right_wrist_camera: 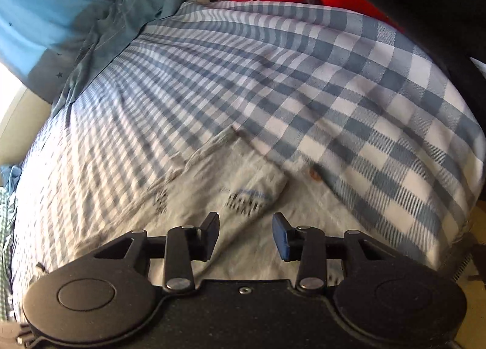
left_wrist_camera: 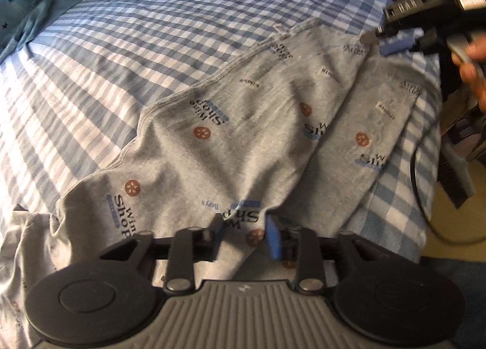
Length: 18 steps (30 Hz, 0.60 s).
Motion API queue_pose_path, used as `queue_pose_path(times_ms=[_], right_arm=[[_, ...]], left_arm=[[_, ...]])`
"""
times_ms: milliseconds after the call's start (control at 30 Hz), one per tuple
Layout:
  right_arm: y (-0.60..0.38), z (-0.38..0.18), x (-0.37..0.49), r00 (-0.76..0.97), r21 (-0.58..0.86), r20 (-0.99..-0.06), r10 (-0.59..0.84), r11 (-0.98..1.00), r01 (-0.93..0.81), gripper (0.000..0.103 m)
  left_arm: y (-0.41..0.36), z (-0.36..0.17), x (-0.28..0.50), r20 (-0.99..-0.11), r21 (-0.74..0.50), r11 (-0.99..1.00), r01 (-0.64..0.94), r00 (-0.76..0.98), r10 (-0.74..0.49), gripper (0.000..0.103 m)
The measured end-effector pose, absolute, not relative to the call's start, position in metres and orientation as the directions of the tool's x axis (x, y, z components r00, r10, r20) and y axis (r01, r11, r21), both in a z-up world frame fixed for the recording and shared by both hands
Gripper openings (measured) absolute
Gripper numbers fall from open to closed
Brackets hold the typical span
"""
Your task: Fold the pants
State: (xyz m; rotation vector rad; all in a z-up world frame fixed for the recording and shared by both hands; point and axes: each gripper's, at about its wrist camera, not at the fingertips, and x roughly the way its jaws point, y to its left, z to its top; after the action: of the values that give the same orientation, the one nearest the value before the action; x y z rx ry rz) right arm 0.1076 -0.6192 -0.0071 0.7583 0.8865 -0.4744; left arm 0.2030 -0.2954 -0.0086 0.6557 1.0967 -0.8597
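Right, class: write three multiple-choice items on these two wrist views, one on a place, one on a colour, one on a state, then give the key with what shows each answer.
1. Where do the grey printed pants lie?
A. on a bare wooden floor
B. on the blue-and-white checked sheet
C. in a basket

2. What colour are the round marks printed on the pants?
A. green
B. yellow
C. reddish brown

3. How stands the right gripper?
A. jaws apart over the cloth
B. clamped shut on a hanger
C. out of sight

Key:
1 B, checked cloth shows all round the pants.
2 C, brown dots sit beside the lettering.
3 A, a clear gap shows between its pads.
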Motion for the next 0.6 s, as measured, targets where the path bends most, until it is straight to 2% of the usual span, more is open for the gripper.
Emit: queue_pose_path(times_ms=[100, 133, 167, 200, 233, 267, 300, 400, 600], right_arm=[[-0.632, -0.012, 0.116, 0.541, 0.382, -0.838, -0.071, 0.633, 0.673, 0.043], [-0.636, -0.014, 0.118, 0.539, 0.383, -0.839, -0.071, 0.627, 0.678, 0.043], [-0.639, -0.016, 0.120, 0.537, 0.386, -0.841, -0.068, 0.621, 0.682, 0.043], [-0.642, -0.018, 0.122, 0.533, 0.387, -0.843, -0.066, 0.615, 0.687, 0.042], [-0.644, -0.020, 0.125, 0.526, 0.383, -0.848, -0.063, 0.613, 0.691, 0.036], [-0.646, -0.022, 0.128, 0.516, 0.373, -0.854, -0.065, 0.613, 0.696, 0.022], [-0.646, -0.022, 0.129, 0.508, 0.362, -0.859, -0.071, 0.617, 0.699, 0.015], [-0.646, -0.017, 0.133, 0.519, 0.348, -0.850, -0.094, 0.640, 0.685, 0.002], [-0.641, 0.023, 0.120, 0.598, 0.346, -0.792, -0.121, 0.718, 0.604, 0.001]], left_arm=[[-0.297, -0.015, 0.195, -0.944, 0.092, 0.504, 0.859, 0.236, -0.230, 0.040], [-0.298, -0.017, 0.193, -0.945, 0.110, 0.501, 0.859, 0.247, -0.216, 0.037], [-0.299, -0.019, 0.191, -0.944, 0.125, 0.499, 0.858, 0.257, -0.205, 0.033], [-0.300, -0.020, 0.191, -0.944, 0.137, 0.502, 0.854, 0.266, -0.196, 0.018], [-0.301, -0.020, 0.191, -0.943, 0.148, 0.505, 0.850, 0.276, -0.187, 0.009], [-0.302, -0.020, 0.190, -0.940, 0.157, 0.509, 0.846, 0.287, -0.187, 0.006], [-0.302, -0.018, 0.190, -0.936, 0.162, 0.515, 0.842, 0.297, -0.190, 0.002], [-0.299, -0.012, 0.192, -0.931, 0.148, 0.540, 0.828, 0.301, -0.208, 0.001], [-0.289, 0.014, 0.191, -0.913, 0.126, 0.540, 0.832, 0.310, -0.264, 0.001]])
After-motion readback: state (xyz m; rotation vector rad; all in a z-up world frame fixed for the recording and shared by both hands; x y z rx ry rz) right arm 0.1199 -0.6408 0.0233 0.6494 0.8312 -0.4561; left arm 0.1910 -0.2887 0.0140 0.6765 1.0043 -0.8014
